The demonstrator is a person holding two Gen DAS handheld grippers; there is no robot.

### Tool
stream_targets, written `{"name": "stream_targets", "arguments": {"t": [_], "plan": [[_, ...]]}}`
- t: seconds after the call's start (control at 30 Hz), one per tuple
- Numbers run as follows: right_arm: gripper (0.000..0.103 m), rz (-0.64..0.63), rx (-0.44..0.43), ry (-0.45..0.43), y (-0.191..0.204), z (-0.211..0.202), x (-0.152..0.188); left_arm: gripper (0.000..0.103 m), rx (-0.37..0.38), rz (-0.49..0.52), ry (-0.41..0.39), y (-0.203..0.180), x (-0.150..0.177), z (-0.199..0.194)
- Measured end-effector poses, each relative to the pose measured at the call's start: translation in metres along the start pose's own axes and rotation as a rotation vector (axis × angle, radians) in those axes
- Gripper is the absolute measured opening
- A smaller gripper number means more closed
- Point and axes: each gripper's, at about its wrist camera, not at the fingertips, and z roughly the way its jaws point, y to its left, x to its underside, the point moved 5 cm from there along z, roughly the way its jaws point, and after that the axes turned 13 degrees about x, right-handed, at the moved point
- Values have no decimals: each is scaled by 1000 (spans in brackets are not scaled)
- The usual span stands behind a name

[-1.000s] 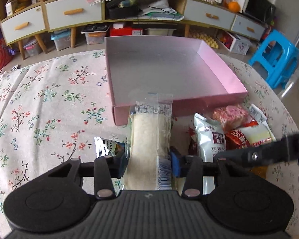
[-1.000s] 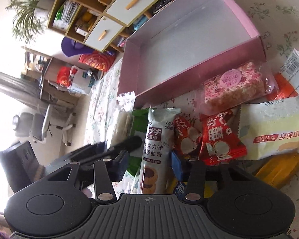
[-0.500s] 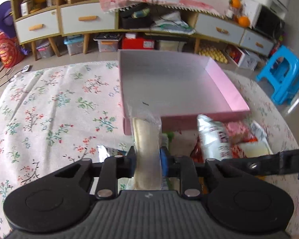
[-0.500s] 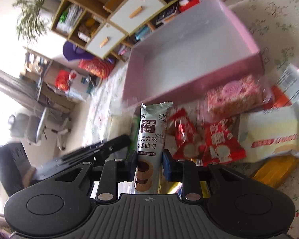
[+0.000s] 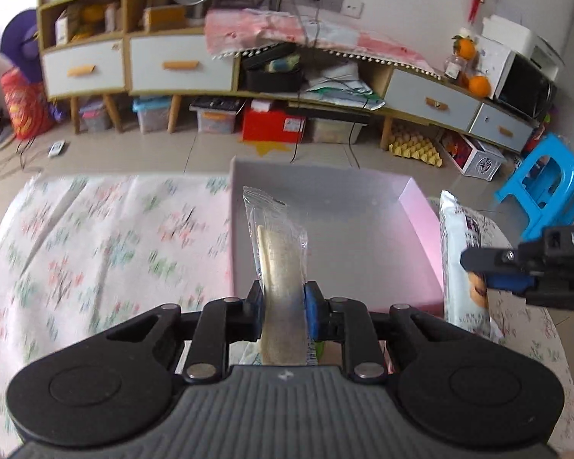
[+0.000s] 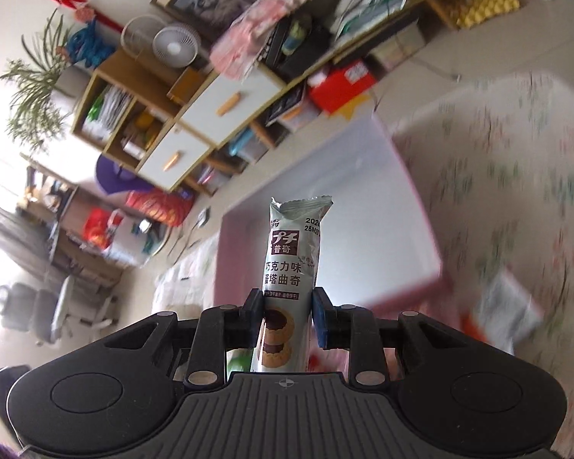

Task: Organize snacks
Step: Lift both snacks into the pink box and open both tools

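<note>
My left gripper (image 5: 281, 304) is shut on a clear-wrapped pale snack bar (image 5: 281, 244), which stands up in front of the open pink box (image 5: 421, 222). My right gripper (image 6: 287, 313) is shut on a grey-green cookie packet (image 6: 292, 252) printed with chocolate tarts, held upright before the same pink box (image 6: 421, 206). In the left wrist view that right gripper (image 5: 482, 271) comes in from the right edge with the cookie packet (image 5: 459, 237) in its fingers, beside the box's right wall. The inside of the box shows no snacks.
A flowered tablecloth (image 5: 107, 244) covers the table around the box. Loose snack packets (image 6: 505, 313) lie blurred on the cloth near the box's front corner. Beyond the table stand a blue stool (image 5: 543, 191) and low cabinets (image 5: 180, 65).
Both grippers have closed on their packets and lifted them off the table. The packets lay flat among the pile before and now stand raised in front of the pink box.
</note>
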Motion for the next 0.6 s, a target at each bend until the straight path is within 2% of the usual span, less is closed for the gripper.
{"name": "stream_targets", "arguments": {"t": [0.13, 0.3, 0.43, 0.6], "plan": [[27, -32, 55, -88, 0, 8, -29, 19, -2, 67, -14, -4, -15, 26], [27, -178, 179, -184, 6, 32, -53, 19, -32, 172, -11, -1, -14, 54], [27, -298, 214, -184, 10, 56, -44, 19, -60, 231, 15, 7, -1, 67], [27, -428, 253, -124, 13, 78, -19, 19, -66, 236, 64, 17, 15, 66]]}}
